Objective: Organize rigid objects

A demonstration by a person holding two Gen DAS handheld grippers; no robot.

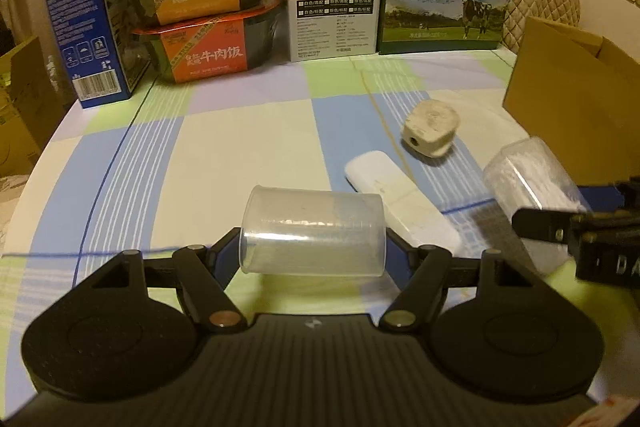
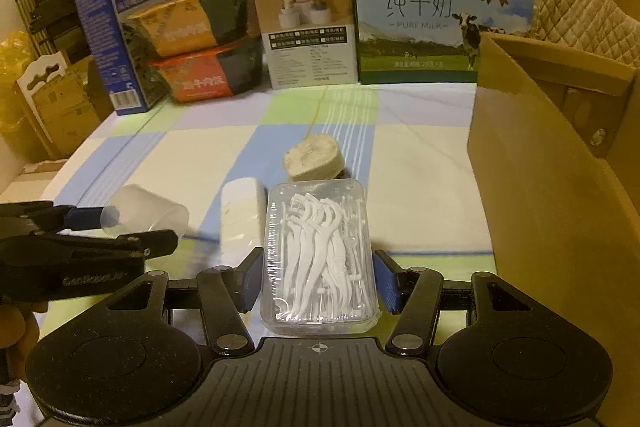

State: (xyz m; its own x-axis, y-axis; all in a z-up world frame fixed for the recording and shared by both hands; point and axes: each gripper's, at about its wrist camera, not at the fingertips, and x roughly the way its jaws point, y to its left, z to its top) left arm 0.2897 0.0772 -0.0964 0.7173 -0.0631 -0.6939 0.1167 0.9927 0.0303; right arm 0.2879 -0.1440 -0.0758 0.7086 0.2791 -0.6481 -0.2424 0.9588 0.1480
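- My left gripper (image 1: 312, 239) is clamped partway open on a clear plastic cup (image 1: 314, 233), which lies sideways between the blue pads, lifted off the tablecloth (image 1: 224, 147).
- My right gripper (image 2: 316, 277) is closed about a third of the way on a clear box of white floss picks (image 2: 318, 255), pads pressing its long sides, box also off the cloth.
- Left on the table: a white oblong case (image 1: 396, 195) just ahead of the cup, and a beige plug-like block (image 1: 430, 129) beyond it, the two near each other.
- The open cardboard box (image 2: 560, 187) stands just right of my right gripper, its near wall close to the floss box.
- The back edge is lined with milk cartons (image 2: 440, 19), a white product box (image 2: 308, 27) and two stacked meal bowls (image 1: 200, 27).
- Bare cloth lies to the left and centre.
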